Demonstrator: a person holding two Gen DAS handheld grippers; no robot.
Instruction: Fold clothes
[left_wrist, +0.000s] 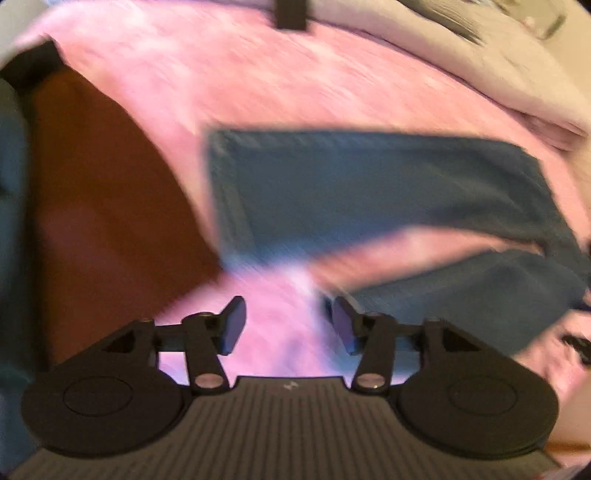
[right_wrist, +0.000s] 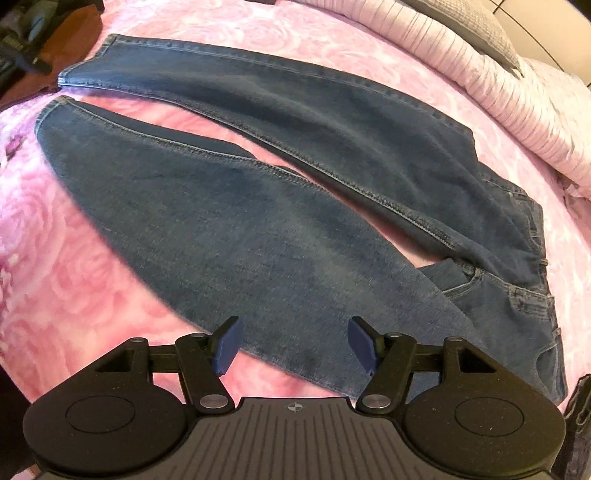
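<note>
A pair of blue jeans (right_wrist: 295, 155) lies flat on a pink rose-patterned bedspread (right_wrist: 55, 258), legs spread in a narrow V with hems at the far left and waistband at the right. My right gripper (right_wrist: 293, 345) is open and empty, hovering over the outer edge of the near leg. In the blurred left wrist view the far leg's hem end (left_wrist: 369, 184) lies ahead and the near leg (left_wrist: 480, 295) sits at the right. My left gripper (left_wrist: 288, 325) is open and empty above the bedspread (left_wrist: 258, 92), between the two leg ends.
A pale pink ribbed pillow (right_wrist: 517, 92) and a grey pillow (right_wrist: 480, 26) lie at the far right of the bed. A brown floor (left_wrist: 110, 203) lies beyond the bed's left edge, with dark items (right_wrist: 22, 33) on it.
</note>
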